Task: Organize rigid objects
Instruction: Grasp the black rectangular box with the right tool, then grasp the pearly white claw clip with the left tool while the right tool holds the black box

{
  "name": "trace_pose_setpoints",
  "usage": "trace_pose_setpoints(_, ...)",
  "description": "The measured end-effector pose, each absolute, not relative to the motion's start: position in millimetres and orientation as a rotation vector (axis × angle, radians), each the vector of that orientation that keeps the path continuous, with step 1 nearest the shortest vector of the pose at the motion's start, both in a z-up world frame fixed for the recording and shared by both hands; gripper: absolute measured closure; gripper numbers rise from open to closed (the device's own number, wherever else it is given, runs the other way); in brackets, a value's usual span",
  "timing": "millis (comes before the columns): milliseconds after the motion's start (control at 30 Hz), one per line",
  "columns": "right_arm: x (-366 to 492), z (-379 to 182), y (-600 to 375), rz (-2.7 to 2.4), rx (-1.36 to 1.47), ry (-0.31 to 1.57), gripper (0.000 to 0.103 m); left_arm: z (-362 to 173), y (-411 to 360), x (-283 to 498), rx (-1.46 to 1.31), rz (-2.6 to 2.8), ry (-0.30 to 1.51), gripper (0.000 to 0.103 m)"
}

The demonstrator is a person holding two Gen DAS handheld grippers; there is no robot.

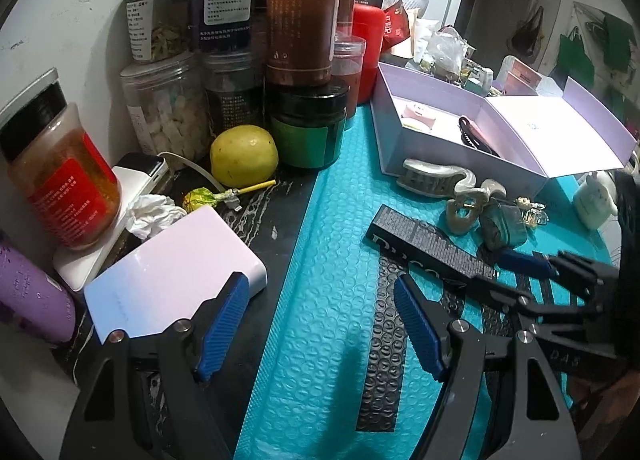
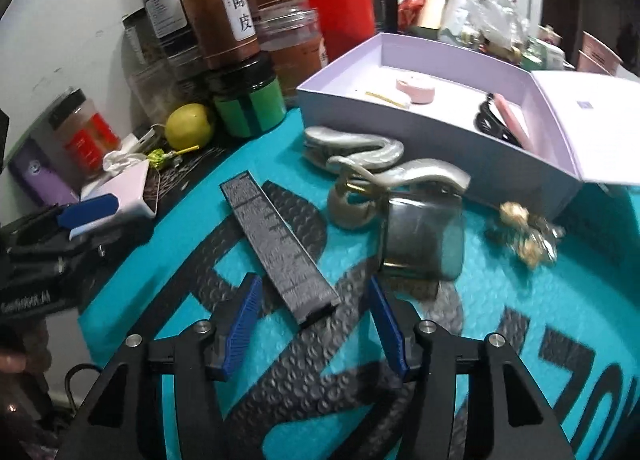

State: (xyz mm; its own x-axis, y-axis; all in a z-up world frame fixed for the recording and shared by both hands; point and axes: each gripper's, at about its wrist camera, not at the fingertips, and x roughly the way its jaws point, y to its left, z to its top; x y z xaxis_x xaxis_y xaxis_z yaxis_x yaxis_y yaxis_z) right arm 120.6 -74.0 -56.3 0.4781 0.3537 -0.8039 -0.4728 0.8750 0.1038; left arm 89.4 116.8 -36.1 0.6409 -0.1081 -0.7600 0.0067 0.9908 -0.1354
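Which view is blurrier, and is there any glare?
Right wrist view is softer: the gold trinket is smeared, and the jar beside it is soft, while the black box stays readable. Left wrist view is sharp, with glare washing out the lilac box lid. Both show fisheye bending and dark corners.

The gold trinket [image 2: 524, 236] is smeared by blur — the lavender box's flap [image 2: 600, 128] runs off-frame.
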Motion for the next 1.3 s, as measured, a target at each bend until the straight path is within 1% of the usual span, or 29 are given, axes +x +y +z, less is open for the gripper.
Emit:
trace_pose_setpoints(133,136,-62,-57,0.570,-0.187,0.972,0.048,-39,118,92,-0.138,-0.065,0.888,0.028)
trace_pose_setpoints(233,142,-67,-45,0.578,-0.237,0.956,0.049,-39,120,95,-0.148,-0.065,0.895,0.028)
trace_pose_setpoints(267,142,-67,-42,0.581,-0.251,0.948,0.054,-39,120,96,-0.147,-0.065,0.896,0.028)
trace_pose_setpoints(300,141,-67,-40,0.590,-0.266,0.943,0.070,-39,120,97,-0.144,-0.064,0.896,0.028)
trace_pose_setpoints(333,139,-66,-39,0.588,-0.285,0.931,0.078,-38,120,97,-0.140,-0.064,0.895,0.028)
trace_pose_setpoints(633,110,-49,-65,0.608,-0.239,0.889,0.078,-32,103,109,-0.082,-0.086,0.889,0.028)
trace_pose_setpoints(967,77,-34,-133,0.479,-0.118,0.891,0.078,-29,50,127,-0.047,-0.242,0.909,0.028)
trace_pose_setpoints(1300,68,-36,-187,0.343,-0.030,0.906,0.078,-30,-2,161,0.020,-0.318,0.899,0.028)
